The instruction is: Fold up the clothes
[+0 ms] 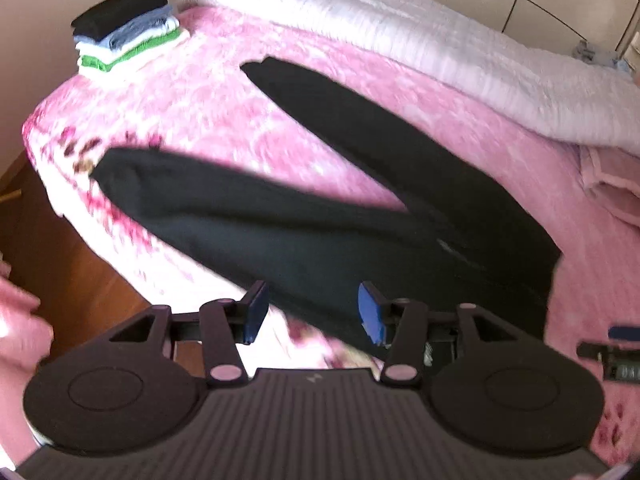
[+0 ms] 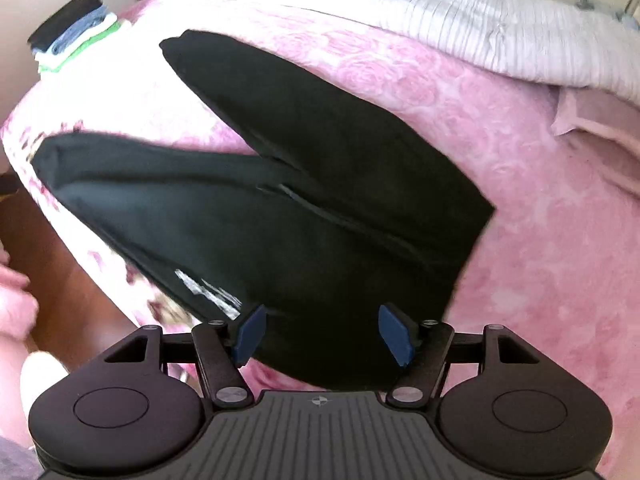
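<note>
Grippers both empty. Left gripper [image 1: 314,312] has its jaws well apart, blue pads [image 1: 370,312] clear of any cloth, nothing pinched; it hangs above the near edge of the black trousers [image 1: 360,216]. Right gripper [image 2: 324,334] spread wide, pads [image 2: 394,334] bare, also above the trousers [image 2: 300,200], over the waist end; contact with the fabric can't be told, looks lifted off. Right gripper's tip also shows at the right edge of the left wrist view [image 1: 618,344].

Trousers: black, matte, laid flat on the pink floral bedspread [image 1: 192,108], legs splayed in a V. Small white print [image 2: 208,292] near the hip on the lower leg. Seam or zip line runs through the crotch area. Some motion blur.

Orientation: waist end nearest the grippers and to the right, both legs point away to the left; one leg runs up-left toward the stack of folded clothes [image 1: 124,28], the other runs left to the bed edge, cuff near the wooden floor [image 1: 80,280]. White quilt [image 1: 400,20] lies along the far side of the bed.
</note>
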A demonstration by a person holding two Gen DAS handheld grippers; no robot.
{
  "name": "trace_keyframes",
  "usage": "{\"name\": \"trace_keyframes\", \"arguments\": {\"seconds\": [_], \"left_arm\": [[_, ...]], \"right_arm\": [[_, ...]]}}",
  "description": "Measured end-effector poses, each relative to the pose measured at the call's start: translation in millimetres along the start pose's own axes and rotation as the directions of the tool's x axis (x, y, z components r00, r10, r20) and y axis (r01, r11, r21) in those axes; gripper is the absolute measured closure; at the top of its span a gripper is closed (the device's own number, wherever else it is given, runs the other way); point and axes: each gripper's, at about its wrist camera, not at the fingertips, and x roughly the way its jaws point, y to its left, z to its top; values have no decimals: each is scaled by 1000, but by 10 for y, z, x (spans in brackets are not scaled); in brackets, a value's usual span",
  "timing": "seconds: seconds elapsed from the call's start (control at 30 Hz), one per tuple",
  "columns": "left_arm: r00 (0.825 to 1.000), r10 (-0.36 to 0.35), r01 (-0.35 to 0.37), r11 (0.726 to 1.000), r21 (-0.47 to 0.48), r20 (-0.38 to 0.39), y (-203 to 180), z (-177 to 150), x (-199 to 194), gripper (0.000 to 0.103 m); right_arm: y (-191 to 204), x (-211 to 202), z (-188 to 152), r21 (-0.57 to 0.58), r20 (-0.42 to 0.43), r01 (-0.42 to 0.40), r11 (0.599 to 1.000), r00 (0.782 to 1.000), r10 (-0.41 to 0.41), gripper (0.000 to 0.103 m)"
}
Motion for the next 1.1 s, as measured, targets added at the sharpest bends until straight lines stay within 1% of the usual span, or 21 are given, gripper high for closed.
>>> {"name": "trace_keyframes", "arguments": {"seconds": [0.07,0.17,0.27,0.4,0.63,0.77,0.9,1.1], "left_arm": [[1000,25,-25,999,-21,-4,-110,-213,-144,57],[998,58,-59,997,-46,-17,-220,-440,-319,57],[996,93,-93,994,-63,-6,-286,-586,-471,57],[993,121,-120,989,-89,7,-336,-730,-625,57],[986,164,-159,980,-121,35,-323,-851,-838,56],[980,192,-185,975,-125,46,-316,-878,-953,55],[975,213,-205,971,-120,57,-332,-923,-1040,53],[977,209,-203,973,-107,49,-397,-1004,-1074,53]], "right_arm": [[-42,-176,-136,-29,4,-16,999,1000,16,37],[-26,-304,-281,-78,-3,-27,997,1000,27,37],[-20,-428,-397,-118,-2,-38,992,999,38,37],[72,-516,-506,-176,14,-63,982,998,66,37],[245,-688,-663,-267,53,-88,960,993,106,37],[305,-716,-703,-291,58,-105,951,990,127,37],[334,-717,-734,-304,48,-114,946,990,135,37],[259,-667,-801,-272,15,-125,954,991,134,37]]}}
